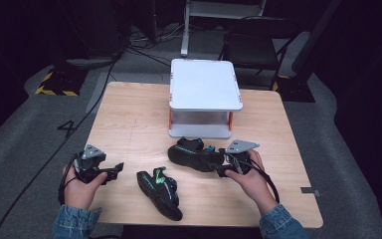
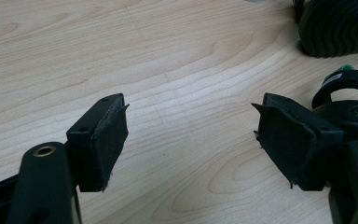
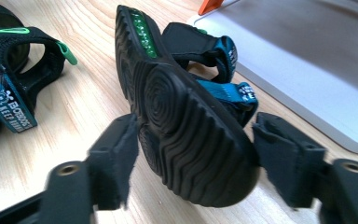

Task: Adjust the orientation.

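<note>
Left to right. The left gripper (image 1: 110, 172), held in the person's left hand (image 1: 82, 186), rests near the left edge of the pale wooden table (image 1: 129, 119); its jaws stand wide apart and empty over bare wood. Just to its right lies a black strapped sandal with green and teal trim (image 1: 160, 191), upright on its sole. Beyond it, in front of the white two-tier shelf with orange posts (image 1: 205, 82), a second black sandal with teal straps (image 1: 195, 155) is tipped on its side, ridged sole (image 3: 186, 144) towards the right gripper (image 3: 196, 158). That gripper's jaws bracket the heel, the left pad touching and the right just clear: released, not yet clenched. Judged step: grasping the tipped sandal. The next move calls for closing squarely across the heel before lifting, probably towards the shelf.
</note>
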